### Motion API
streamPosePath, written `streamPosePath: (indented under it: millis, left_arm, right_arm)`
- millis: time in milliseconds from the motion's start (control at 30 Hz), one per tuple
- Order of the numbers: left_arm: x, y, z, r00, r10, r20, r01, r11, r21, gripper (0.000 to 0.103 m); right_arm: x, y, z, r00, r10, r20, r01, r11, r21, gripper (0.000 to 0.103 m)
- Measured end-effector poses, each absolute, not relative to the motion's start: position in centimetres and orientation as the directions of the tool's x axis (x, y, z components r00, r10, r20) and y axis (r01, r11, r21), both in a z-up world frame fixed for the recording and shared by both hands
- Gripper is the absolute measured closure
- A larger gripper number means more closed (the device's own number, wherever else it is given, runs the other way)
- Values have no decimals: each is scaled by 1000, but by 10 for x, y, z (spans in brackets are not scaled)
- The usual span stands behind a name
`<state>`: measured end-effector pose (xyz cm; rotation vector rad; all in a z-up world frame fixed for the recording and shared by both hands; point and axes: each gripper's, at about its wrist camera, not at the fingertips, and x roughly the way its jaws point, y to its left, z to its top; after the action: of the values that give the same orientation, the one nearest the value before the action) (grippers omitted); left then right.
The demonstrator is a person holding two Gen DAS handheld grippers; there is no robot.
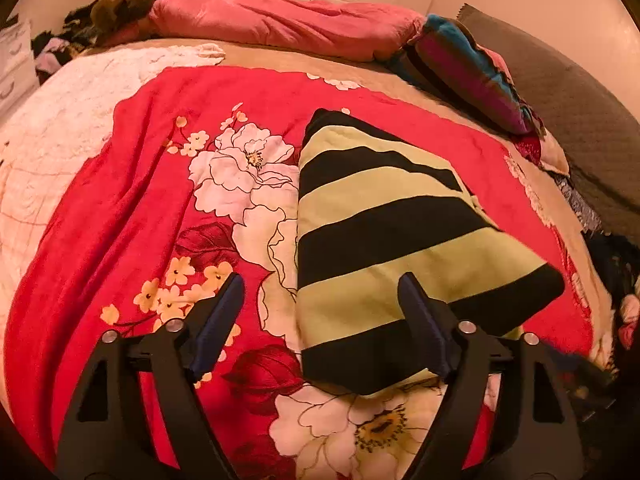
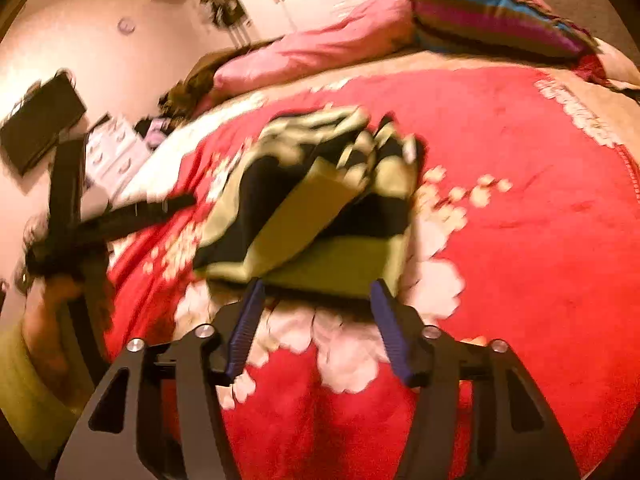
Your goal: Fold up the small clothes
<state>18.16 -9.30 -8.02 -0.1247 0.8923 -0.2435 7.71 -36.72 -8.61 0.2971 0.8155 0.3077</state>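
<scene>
A small garment with black and pale-green stripes [image 1: 384,224] lies folded on a red floral blanket [image 1: 132,208]. My left gripper [image 1: 322,284] is open just above the garment's near edge, its right finger over the cloth. In the right wrist view the same garment [image 2: 320,200] is blurred and lies just beyond my right gripper [image 2: 318,288], which is open and empty. The left gripper [image 2: 120,216] shows at the left of that view, held by a hand.
A pink quilt [image 1: 276,24] and a striped pillow [image 1: 472,68] lie at the bed's far side. A grey headboard [image 1: 580,112] runs along the right. Clothes pile [image 1: 68,36] and white drawers [image 1: 14,64] are at the far left.
</scene>
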Motion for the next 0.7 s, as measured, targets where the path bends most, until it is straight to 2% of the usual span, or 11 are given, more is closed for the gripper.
streamPosePath:
  millis: [67, 267, 300, 367, 567, 700]
  left_arm:
    - [179, -92, -79, 616, -252, -747, 162, 968, -193, 27]
    - [175, -93, -74, 648, -234, -725, 178, 972, -155, 27]
    - [174, -94, -74, 650, -235, -723, 183, 971, -151, 26]
    - [172, -96, -74, 652, -238, -720, 192, 970, -147, 26]
    - [167, -108, -71, 668, -235, -706, 238, 966, -96, 26]
    - [165, -116, -75, 667, -234, -707, 269, 961, -64, 26]
  right_arm:
    - [83, -375, -77, 665, 379, -644, -140, 910, 390, 38]
    - [126, -398, -35, 709, 375, -597, -139, 904, 404, 27]
    - [134, -398, -32, 697, 389, -602, -150, 900, 409, 22]
    - [149, -397, -27, 685, 390, -615, -147, 901, 408, 22]
    - [204, -392, -44, 578, 485, -656, -110, 843, 526, 22]
    - [240, -381, -65, 493, 477, -728, -62, 854, 517, 22]
